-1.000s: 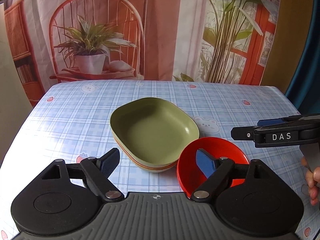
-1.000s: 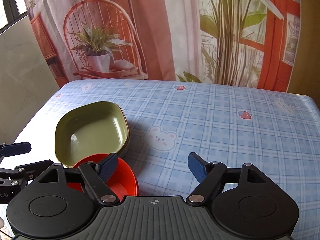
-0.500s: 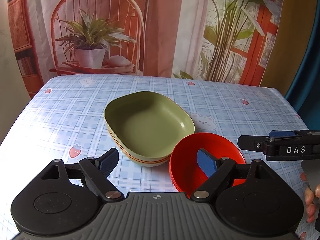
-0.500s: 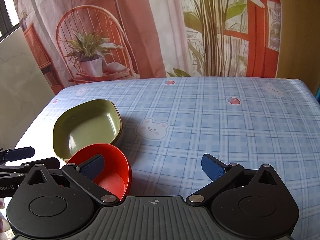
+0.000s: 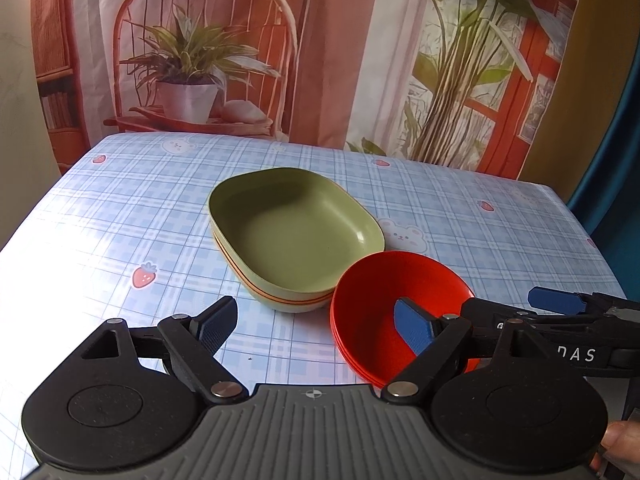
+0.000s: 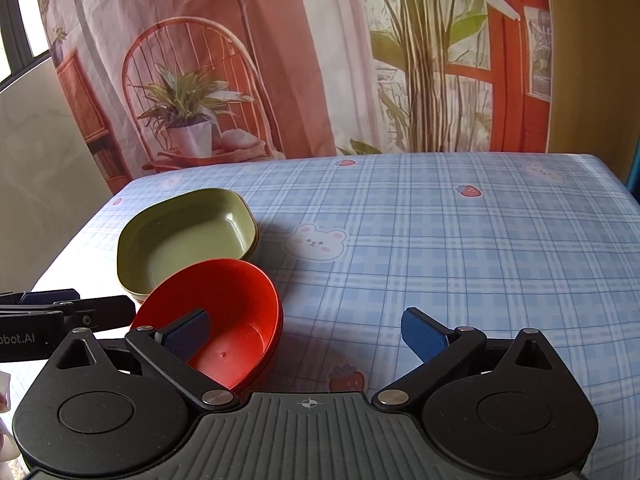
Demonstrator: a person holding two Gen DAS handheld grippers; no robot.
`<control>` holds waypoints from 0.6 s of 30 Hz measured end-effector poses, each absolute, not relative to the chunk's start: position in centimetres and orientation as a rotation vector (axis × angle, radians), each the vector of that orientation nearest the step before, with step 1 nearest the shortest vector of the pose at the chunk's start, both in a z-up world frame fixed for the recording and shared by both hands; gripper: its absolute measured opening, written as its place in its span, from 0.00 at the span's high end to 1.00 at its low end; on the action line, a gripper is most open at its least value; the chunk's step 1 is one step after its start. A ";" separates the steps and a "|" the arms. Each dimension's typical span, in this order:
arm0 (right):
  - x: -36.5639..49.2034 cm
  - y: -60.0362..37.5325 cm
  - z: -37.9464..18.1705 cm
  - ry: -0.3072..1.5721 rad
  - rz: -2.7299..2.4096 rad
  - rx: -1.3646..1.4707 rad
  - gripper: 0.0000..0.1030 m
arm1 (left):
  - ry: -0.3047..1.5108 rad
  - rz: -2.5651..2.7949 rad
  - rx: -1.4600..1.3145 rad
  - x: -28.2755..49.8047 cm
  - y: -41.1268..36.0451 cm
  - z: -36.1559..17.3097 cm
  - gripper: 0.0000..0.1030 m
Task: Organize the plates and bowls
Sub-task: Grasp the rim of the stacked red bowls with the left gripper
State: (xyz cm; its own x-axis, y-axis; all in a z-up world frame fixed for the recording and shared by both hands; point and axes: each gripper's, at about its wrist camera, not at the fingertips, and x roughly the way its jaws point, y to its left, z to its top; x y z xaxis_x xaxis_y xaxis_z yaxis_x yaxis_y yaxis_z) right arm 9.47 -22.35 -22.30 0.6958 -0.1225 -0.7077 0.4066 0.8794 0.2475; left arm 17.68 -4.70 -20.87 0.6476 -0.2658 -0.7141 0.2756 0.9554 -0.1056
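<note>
The white letters "DAS" are seen on the black side of the right gripper (image 5: 576, 354), in the left wrist view. More letters before them are hidden. The white letters "bot.AI" are seen on the black side of the left gripper (image 6: 24, 338), in the right wrist view, cut off at the picture's edge.

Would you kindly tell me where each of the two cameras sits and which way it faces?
Left wrist: on the left gripper, looking forward and down at the green dishes and red bowls; the right gripper enters from the right, a fingertip low right.
Right wrist: on the right gripper, facing the tablecloth; the left gripper enters from the left.
Shared: both dish stacks, the tablecloth, the printed backdrop.
</note>
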 end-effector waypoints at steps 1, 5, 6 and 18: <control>9.4 -22.4 -22.4 0.747 -0.303 0.408 0.07 | 0.815 -0.307 0.005 17.6 -4.6 -21.1 0.15; 9.3 -22.1 -22.6 0.742 -0.284 0.410 0.10 | 0.832 -0.319 -0.016 17.8 -4.5 -21.8 0.16; 9.4 -22.0 -22.6 0.741 -0.279 0.407 0.12 | 0.834 -0.322 -0.018 17.9 -4.6 -21.9 0.17; 10.2 -21.0 -24.3 0.780 -0.209 0.437 0.32 | 0.876 -0.379 -0.062 18.1 -4.6 -24.0 0.46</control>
State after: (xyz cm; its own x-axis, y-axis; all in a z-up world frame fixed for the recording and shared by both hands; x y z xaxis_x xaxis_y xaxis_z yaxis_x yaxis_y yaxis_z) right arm 10.18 -20.97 -24.31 0.6965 -0.0219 -0.7172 0.3393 0.8908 0.3023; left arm 18.08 -4.60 -23.99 0.5779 -0.3489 -0.7378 0.2983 0.9318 -0.2069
